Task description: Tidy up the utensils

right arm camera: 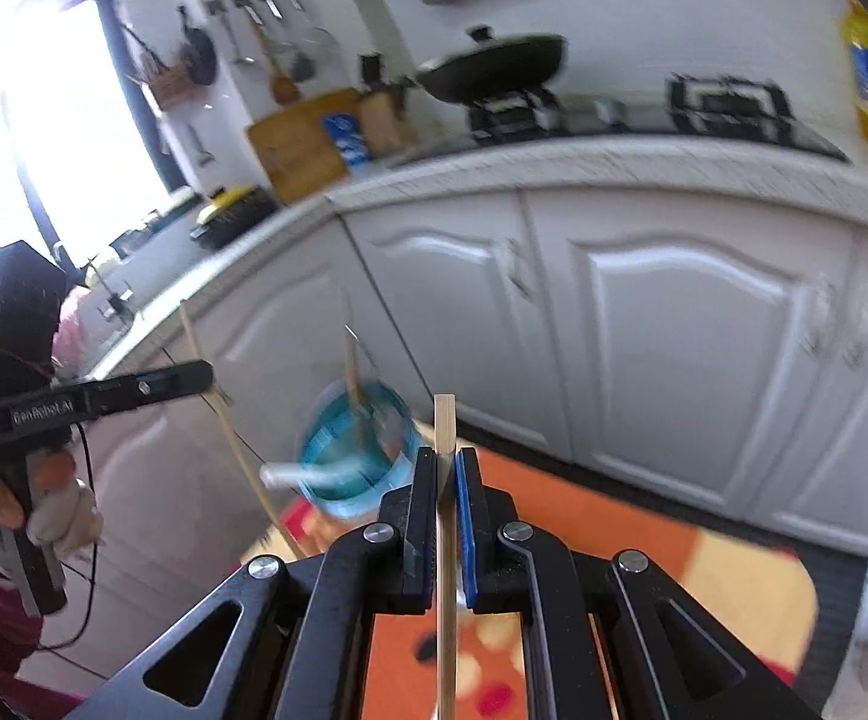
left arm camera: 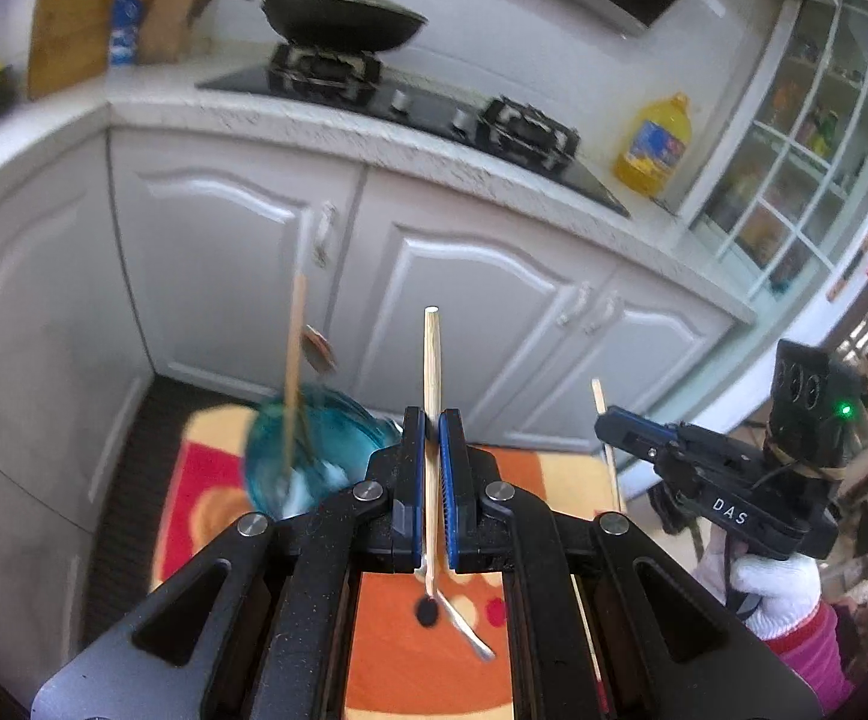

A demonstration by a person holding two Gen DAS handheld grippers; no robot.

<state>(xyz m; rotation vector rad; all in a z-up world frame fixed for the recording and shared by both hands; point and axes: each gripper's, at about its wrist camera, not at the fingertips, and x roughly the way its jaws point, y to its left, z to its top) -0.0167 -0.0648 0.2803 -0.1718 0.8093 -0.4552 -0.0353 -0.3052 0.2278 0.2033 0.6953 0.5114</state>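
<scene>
L tongs (left arm camera: 432, 429) clamped on a round wooden chopstick (left arm camera: 432, 372), tip up. R tongs (right arm camera: 447, 468) clamped on a flat bamboo stick (right arm camera: 445, 438), also upright. You're holding both vertical, prob. so they drop end-first into the blue glass jar (left arm camera: 314, 450) below, on the orange floor mat (left arm camera: 428, 648) w/ one stick already inside. Obstacles: cabinet doors (left arm camera: 470, 300) close behind jar; tongs near each other.

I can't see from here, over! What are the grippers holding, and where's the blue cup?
Left gripper shut on a chopstick. Right gripper shut on another chopstick. Blue cup below, sticks inside. Nothing blocking.
</scene>
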